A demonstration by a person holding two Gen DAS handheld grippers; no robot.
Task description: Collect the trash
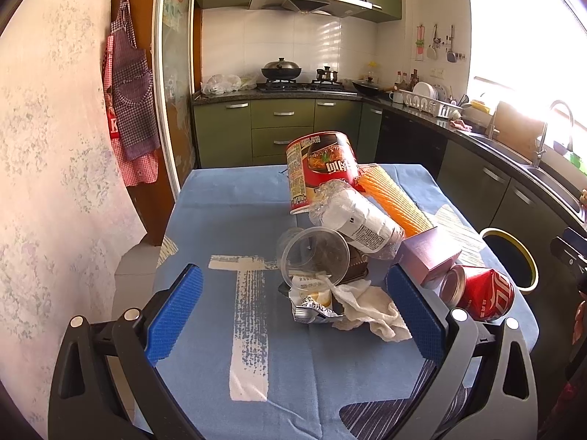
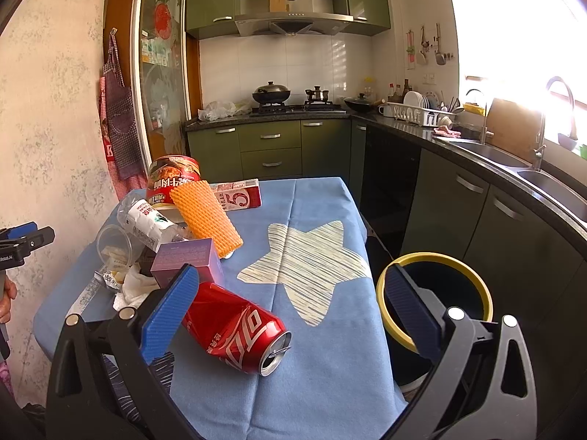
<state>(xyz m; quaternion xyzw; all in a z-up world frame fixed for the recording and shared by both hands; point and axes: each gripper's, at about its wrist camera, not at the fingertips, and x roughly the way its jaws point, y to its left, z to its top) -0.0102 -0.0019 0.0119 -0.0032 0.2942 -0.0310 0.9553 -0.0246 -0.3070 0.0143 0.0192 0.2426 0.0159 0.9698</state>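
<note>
Both grippers, left [image 1: 293,308] and right [image 2: 290,308], jaws released; can [image 2: 234,328] lies sideways and may roll off the surface [image 2: 330,385]; a nudged pile could topple the noodle cup [image 1: 319,168].

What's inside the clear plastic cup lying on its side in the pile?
The cup looks empty apart from some residue or scraps; a labelled wrapper lies at its mouth. The bottle rests across its back, hiding what is beneath.
</note>
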